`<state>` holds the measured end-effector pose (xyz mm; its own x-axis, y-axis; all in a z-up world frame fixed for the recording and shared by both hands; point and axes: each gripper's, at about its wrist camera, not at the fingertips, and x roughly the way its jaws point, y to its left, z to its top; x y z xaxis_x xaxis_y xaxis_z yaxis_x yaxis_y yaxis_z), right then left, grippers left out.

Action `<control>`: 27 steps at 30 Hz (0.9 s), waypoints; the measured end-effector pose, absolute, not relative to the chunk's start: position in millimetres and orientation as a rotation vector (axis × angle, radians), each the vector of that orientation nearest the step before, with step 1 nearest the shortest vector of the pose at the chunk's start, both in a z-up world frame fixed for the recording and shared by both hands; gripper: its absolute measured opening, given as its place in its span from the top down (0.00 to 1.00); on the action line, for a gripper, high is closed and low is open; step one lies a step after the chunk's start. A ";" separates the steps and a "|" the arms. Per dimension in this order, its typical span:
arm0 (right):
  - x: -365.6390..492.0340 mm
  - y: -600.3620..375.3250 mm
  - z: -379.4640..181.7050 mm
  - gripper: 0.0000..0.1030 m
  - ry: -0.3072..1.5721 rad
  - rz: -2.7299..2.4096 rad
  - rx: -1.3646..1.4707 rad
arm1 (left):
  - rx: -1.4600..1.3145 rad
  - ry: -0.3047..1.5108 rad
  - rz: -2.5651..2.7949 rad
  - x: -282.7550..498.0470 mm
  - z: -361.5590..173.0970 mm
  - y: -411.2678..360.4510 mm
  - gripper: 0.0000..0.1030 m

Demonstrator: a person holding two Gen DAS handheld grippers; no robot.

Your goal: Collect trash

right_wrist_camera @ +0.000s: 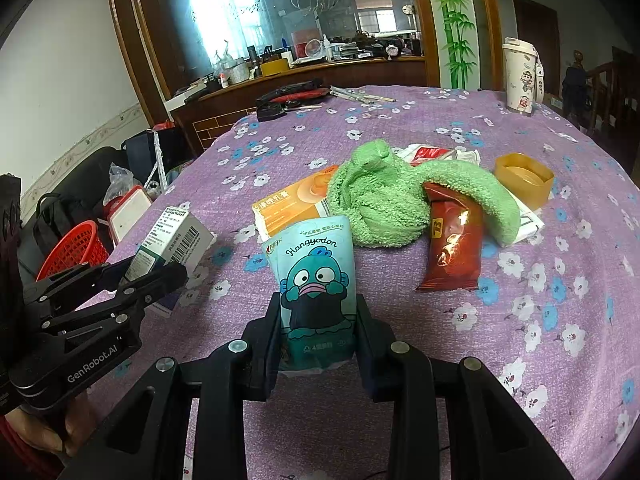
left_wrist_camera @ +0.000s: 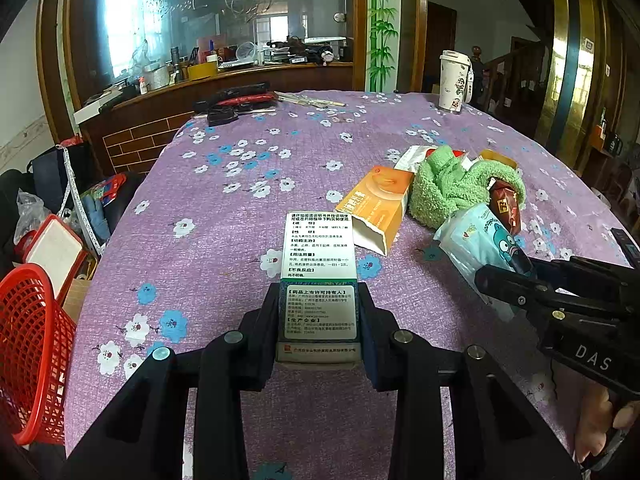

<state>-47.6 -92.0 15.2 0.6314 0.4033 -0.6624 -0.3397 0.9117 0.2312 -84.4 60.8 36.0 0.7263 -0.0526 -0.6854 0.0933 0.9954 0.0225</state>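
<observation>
The left gripper clamped a white medicine box above the purple floral counter. The right gripper pinched a blue cartoon tissue pack near a green towel; a red basket stood left.

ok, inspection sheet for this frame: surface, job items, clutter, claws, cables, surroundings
Surface: purple floral tablecloth, covering the table.
Job's things: white medicine box; Hangyodon tissue pack; orange carton; brown snack wrapper; yellow lid.
Clutter: green towel; white tumbler; dark tools at far edge.
Claws: left claw shut on medicine box; right claw shut on tissue pack.
Cables: nothing seen.
Surroundings: red basket beside the table; cluttered counter behind.
</observation>
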 end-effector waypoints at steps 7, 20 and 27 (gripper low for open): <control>-47.9 -92.4 15.2 0.67 0.778 0.426 0.088 | 0.057 0.754 -0.081 -84.3 36.6 60.9 0.68; -53.6 -96.2 19.2 0.66 0.780 0.379 0.090 | 0.030 0.762 -0.048 -82.8 39.3 67.2 0.68; -66.2 -100.3 36.8 0.66 0.746 0.378 0.095 | 0.006 0.770 -0.035 -86.4 43.0 71.5 0.68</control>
<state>-66.2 -100.3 36.8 0.6706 0.3688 -0.6436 -0.3018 0.9282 0.2174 -86.4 71.5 43.0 0.7173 -0.0295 -0.6961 0.0339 0.9994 -0.0075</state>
